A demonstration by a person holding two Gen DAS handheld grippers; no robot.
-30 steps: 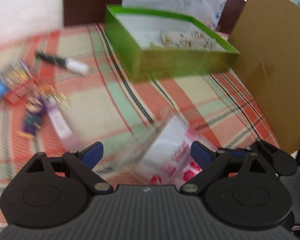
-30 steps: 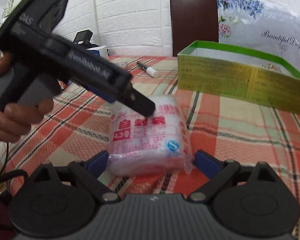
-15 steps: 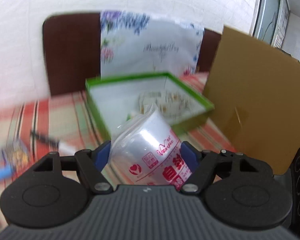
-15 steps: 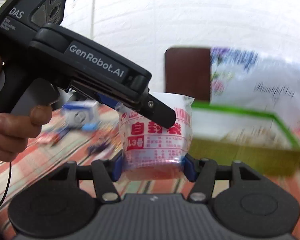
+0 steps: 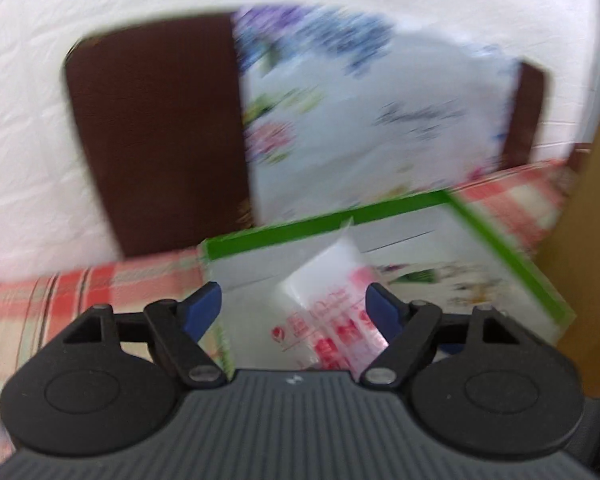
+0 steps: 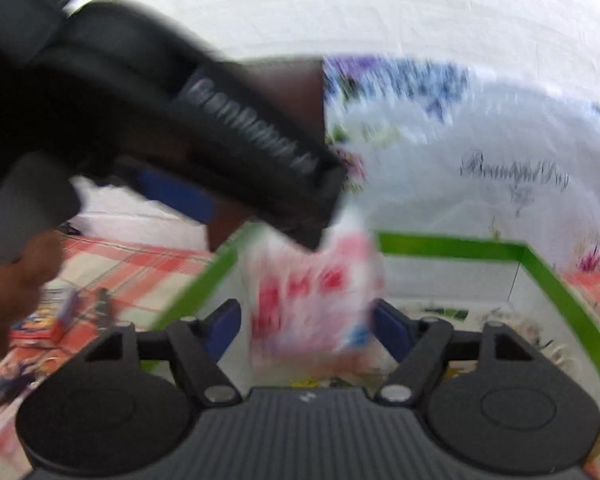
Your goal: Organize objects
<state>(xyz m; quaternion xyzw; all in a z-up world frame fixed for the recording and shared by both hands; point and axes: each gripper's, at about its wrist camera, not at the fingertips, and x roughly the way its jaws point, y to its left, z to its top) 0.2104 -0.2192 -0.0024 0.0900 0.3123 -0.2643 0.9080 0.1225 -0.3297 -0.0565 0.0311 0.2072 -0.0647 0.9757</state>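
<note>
The bag (image 5: 332,312) is clear with red print. The box (image 5: 324,224) has a bright green rim and white inside. The counter (image 5: 100,292) wears red, cream and pale-green plaid. The claws' pads (image 6: 224,328) are blue.

Left gripper (image 5: 293,307): blue-tipped fingers (image 5: 202,309) spread wide at lower centre of its own view, nothing pinched between them; in the right wrist view its black body crosses the upper left diagonally, blurred. Right gripper (image 6: 306,330): fingers (image 6: 224,326) also apart at lower centre, no visible clamping. The person's left hand (image 6: 8,300) wraps the left gripper's handle at the left edge.
</note>
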